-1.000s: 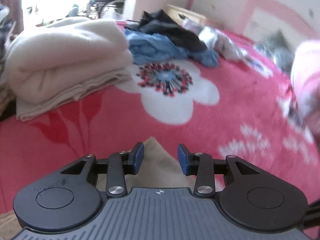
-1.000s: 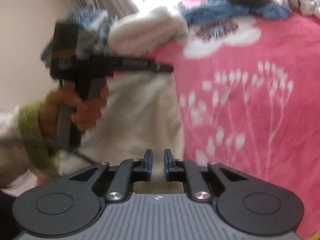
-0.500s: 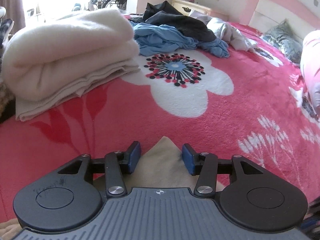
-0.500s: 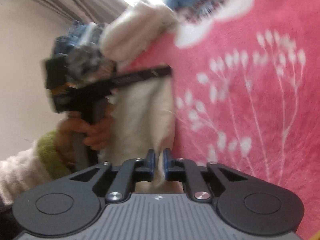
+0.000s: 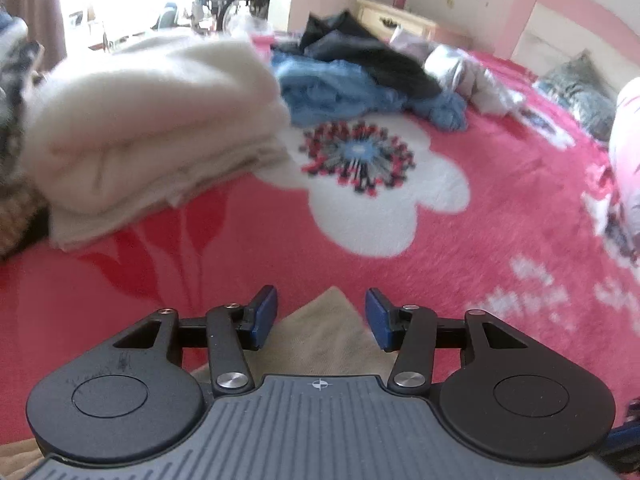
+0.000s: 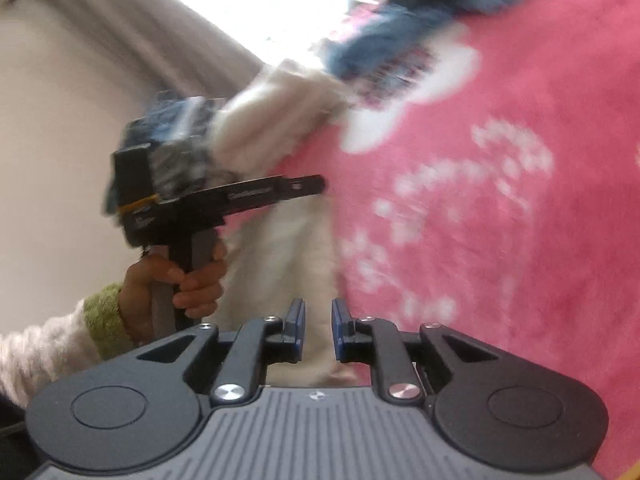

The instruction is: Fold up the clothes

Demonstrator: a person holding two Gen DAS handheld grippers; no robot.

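Observation:
In the left wrist view my left gripper [image 5: 322, 314] stands open over the pointed corner of a beige garment [image 5: 320, 336] that lies on the pink flowered blanket [image 5: 460, 280]; its pads do not touch the cloth. In the right wrist view the same garment [image 6: 288, 248] looks cream and runs from my right gripper [image 6: 319, 332] up to the left gripper [image 6: 256, 192], which a hand [image 6: 180, 276] holds. The right jaws are opening, with the cloth's edge in the narrow gap and not pressed.
A folded cream stack [image 5: 152, 120] sits at the blanket's left. Behind it lies a heap of unfolded blue, black and grey clothes [image 5: 360, 80]. A pillow [image 5: 580, 96] and pink headboard [image 5: 560, 20] are at the far right. A curtain [image 6: 120, 60] hangs left.
The left jaws have spread wider over the beige corner. The right jaws pinched the cloth's edge half a second ago and have now parted; the right gripper has rolled and shifted sideways.

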